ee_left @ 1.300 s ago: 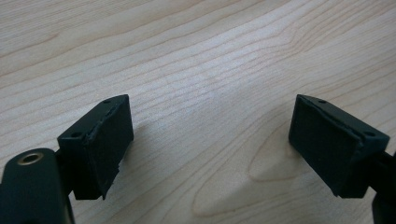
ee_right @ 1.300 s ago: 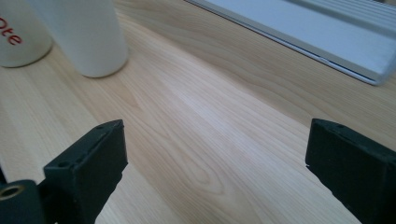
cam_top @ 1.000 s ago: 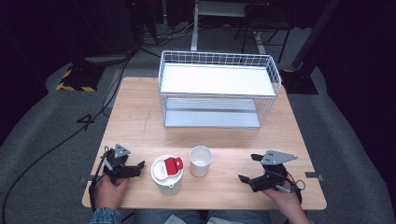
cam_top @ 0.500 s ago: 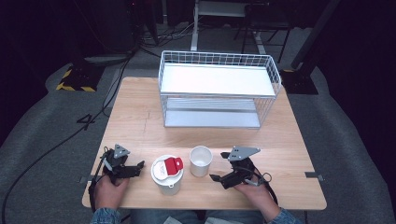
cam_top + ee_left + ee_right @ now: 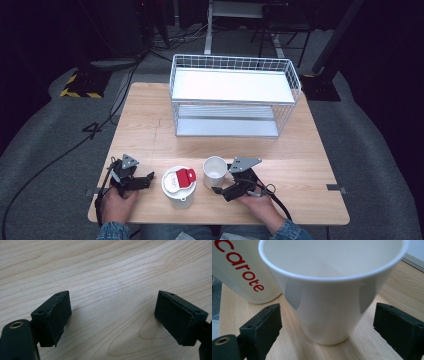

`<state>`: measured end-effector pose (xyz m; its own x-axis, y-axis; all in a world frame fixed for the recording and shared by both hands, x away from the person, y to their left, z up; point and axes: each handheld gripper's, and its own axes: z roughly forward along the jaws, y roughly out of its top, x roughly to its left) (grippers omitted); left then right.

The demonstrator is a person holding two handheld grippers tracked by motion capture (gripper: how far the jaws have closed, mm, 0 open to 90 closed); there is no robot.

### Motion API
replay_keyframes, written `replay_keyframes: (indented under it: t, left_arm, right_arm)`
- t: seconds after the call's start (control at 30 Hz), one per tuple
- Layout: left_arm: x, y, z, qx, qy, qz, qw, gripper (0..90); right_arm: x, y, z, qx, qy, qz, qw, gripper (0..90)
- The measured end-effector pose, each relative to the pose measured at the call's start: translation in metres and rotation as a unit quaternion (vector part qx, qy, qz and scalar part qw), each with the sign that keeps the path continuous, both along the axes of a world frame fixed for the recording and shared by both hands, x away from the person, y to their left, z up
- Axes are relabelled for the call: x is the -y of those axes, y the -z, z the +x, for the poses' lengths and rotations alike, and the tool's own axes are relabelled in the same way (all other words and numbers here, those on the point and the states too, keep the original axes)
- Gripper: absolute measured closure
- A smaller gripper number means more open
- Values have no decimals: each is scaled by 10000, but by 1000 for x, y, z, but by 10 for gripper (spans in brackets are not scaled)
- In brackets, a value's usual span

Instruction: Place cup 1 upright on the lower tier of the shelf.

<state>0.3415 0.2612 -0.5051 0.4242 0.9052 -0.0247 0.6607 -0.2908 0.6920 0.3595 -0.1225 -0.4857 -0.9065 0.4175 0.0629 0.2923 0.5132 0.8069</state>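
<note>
Your left gripper (image 5: pixel 134 180) rests near the table's (image 5: pixel 300 160) left front corner, and the gripper view along it shows its two black jaws standing apart over bare wood with nothing between them. Just to its right stands the white lidded container (image 5: pixel 179 186) with a red tab on its lid; in the right gripper view its side is cut off at the frame edge, leaving the red word "carote" and hiding its top. Next comes the white cup (image 5: pixel 214 171), upright and open-topped on the table near the front edge, close beside the container; whether the two touch cannot be made out. Your right gripper (image 5: pixel 226 189) is at the cup's right side, its jaws having just been closing, the cup between them but neither pad pressing on it. Behind stands the wire rack (image 5: pixel 232 95).
</note>
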Motion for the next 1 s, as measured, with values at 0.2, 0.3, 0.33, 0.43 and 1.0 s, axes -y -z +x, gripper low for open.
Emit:
replay_keyframes:
  t: [0.2,0.3,0.33,0.43,1.0]
  left_arm:
    - [0,0,0,-1,0,-2,10000,146]
    - [0,0,0,0,0,-3,10000,146]
    - [0,0,0,0,-1,-4,10000,146]
    - [0,0,0,0,0,-2,10000,146]
    - [0,0,0,1,-1,-2,10000,146]
  right_arm:
    - [-9,9,0,155,-51,32,9999,90]
    - [-11,12,0,224,-61,148,9996,112]
    - [-12,13,0,245,-69,174,9995,122]
    - [-12,15,-2,366,-39,309,9988,161]
    - [-10,15,-3,533,-2,342,9980,231]
